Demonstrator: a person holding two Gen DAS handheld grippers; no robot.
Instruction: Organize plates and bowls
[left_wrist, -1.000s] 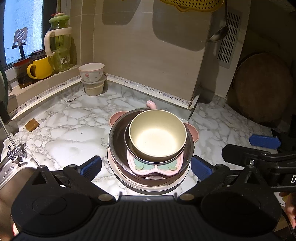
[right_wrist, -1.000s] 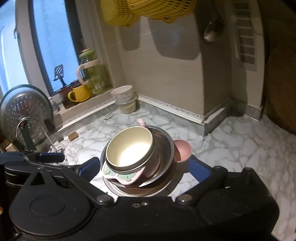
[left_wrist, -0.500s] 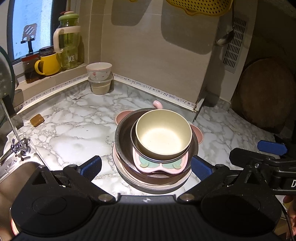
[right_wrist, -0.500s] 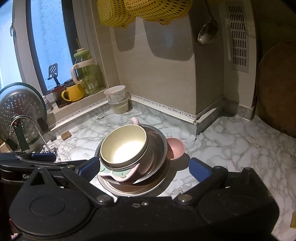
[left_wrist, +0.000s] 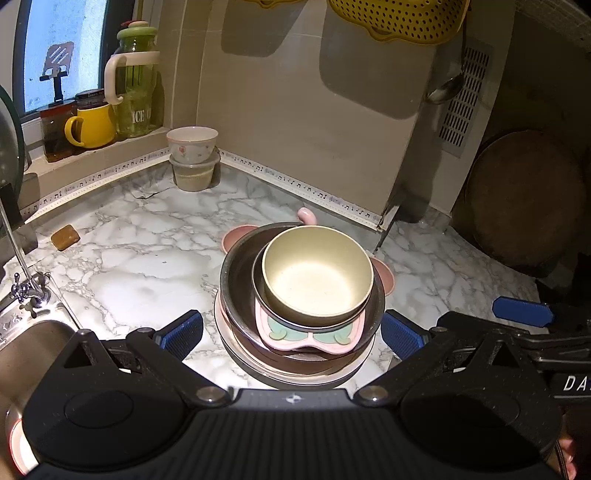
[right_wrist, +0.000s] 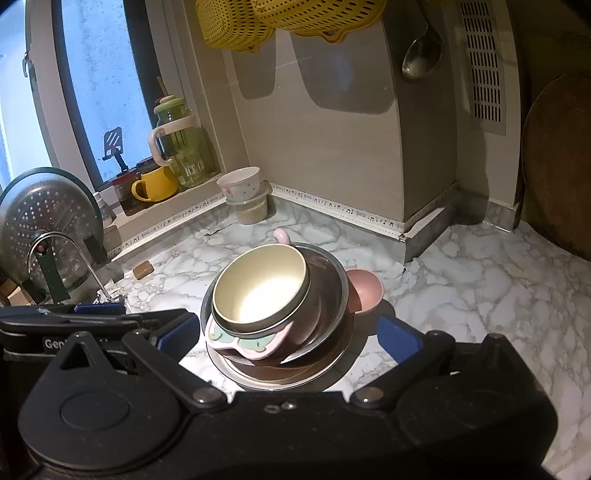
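Dish stack on marble surface (left_wrist: 147, 258): cream bowl (left_wrist: 317, 275) uppermost, nested over pink butterfly plate (left_wrist: 314, 338), steel bowl (left_wrist: 236, 273) and bottom plate (left_wrist: 236, 350). Left gripper (left_wrist: 291, 332) and right gripper (right_wrist: 288, 332): jaws spread either side of stack, holding nothing. Floral bowl (left_wrist: 192, 144) on lidded container (left_wrist: 192, 177), rear corner.

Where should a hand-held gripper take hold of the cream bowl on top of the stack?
Probably the cream bowl by its rim, from above: one finger inside, one outside. It sits upright and open, nested in the steel bowl, so its lower wall is hidden. In the right wrist view its near-left rim stands highest and clearest.
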